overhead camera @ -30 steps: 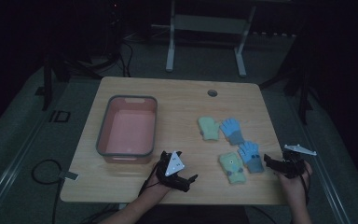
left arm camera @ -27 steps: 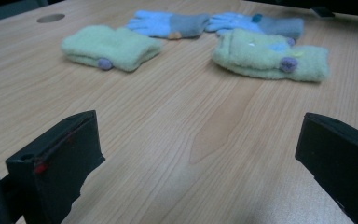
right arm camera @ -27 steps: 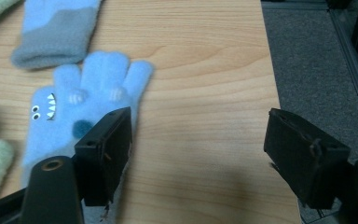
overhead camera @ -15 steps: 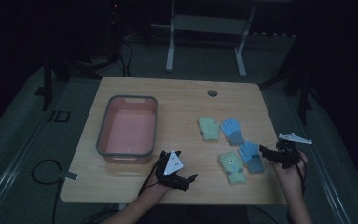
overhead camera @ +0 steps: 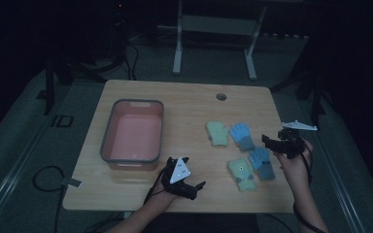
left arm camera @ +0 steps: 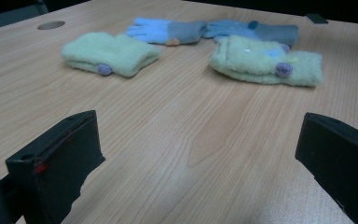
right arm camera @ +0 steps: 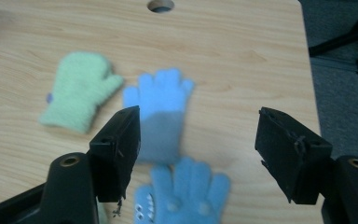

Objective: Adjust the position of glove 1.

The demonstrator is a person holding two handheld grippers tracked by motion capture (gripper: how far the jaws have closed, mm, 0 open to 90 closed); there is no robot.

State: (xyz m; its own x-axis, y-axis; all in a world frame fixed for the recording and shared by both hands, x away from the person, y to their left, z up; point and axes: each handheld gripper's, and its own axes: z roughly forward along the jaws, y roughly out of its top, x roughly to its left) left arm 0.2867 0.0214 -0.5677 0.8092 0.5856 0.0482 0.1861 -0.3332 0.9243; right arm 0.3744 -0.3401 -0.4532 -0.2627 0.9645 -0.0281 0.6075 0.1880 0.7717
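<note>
Right gripper (right arm camera: 198, 154) hangs above the tabletop (overhead camera: 184, 102), fingers (right arm camera: 116, 149) spread with nothing between them after closing in a little; the far blue glove (right arm camera: 161, 116) lies flat just below and ahead of them, the near blue glove (right arm camera: 182, 193) under their base. Left gripper (left arm camera: 196, 172) rests low, fingers wide and empty, both green mittens (left arm camera: 109, 53) well ahead. Judged light, limp knit, non-slip, not fragile: pinch the grey cuff or mid-palm; it will likely droop when raised

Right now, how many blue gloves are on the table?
2. One blue glove lies beside the far green mitten; the other blue glove lies beside the near green mitten. None looks hidden.
</note>
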